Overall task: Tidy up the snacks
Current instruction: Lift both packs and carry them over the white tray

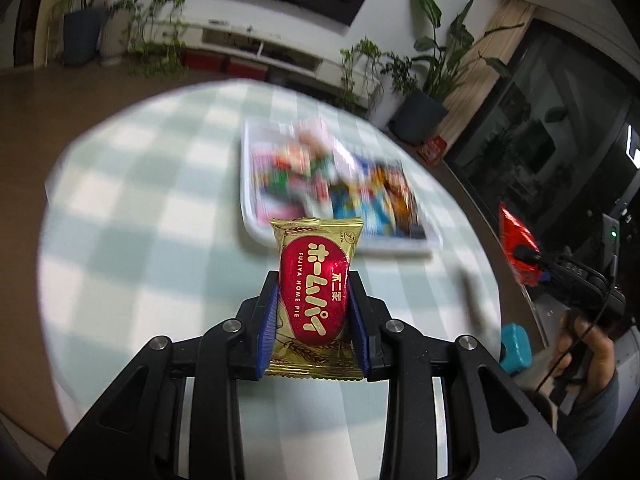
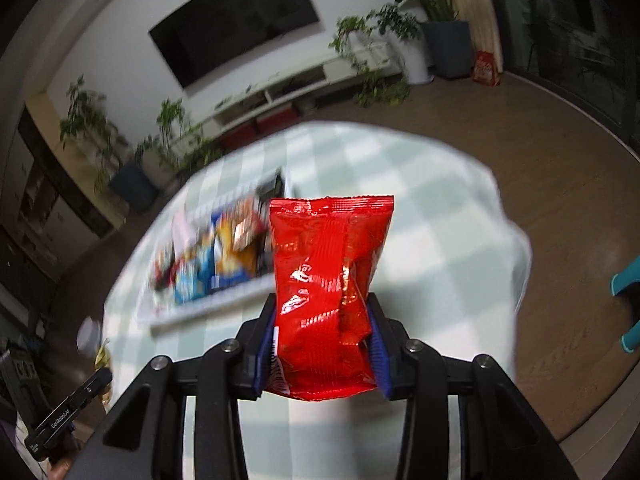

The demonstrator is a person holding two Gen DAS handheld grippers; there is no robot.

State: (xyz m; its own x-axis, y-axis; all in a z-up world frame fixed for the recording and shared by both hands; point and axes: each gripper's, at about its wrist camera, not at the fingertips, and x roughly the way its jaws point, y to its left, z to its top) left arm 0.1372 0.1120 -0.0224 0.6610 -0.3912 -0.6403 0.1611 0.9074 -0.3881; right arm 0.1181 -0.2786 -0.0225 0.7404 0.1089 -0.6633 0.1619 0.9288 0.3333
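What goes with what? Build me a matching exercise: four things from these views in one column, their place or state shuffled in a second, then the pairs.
Things
1. gold Home Pie packet
2. red snack bag
3. white tray
4. television

Place or state
A. on the checked tablecloth, filled with blurred snacks
B. clamped in the left gripper
C. on the wall
D. clamped in the right gripper

Pairs: 1-B, 2-D, 3-A, 4-C

1. The right gripper [image 2: 322, 312] clamps a shiny red foil snack bag [image 2: 326, 280] between its blue pads [image 2: 378, 354].
2. Behind, on the left, a white rectangular tray [image 2: 200, 308] of blurred colourful packets lies on the round green-and-white checked table [image 2: 440, 248].
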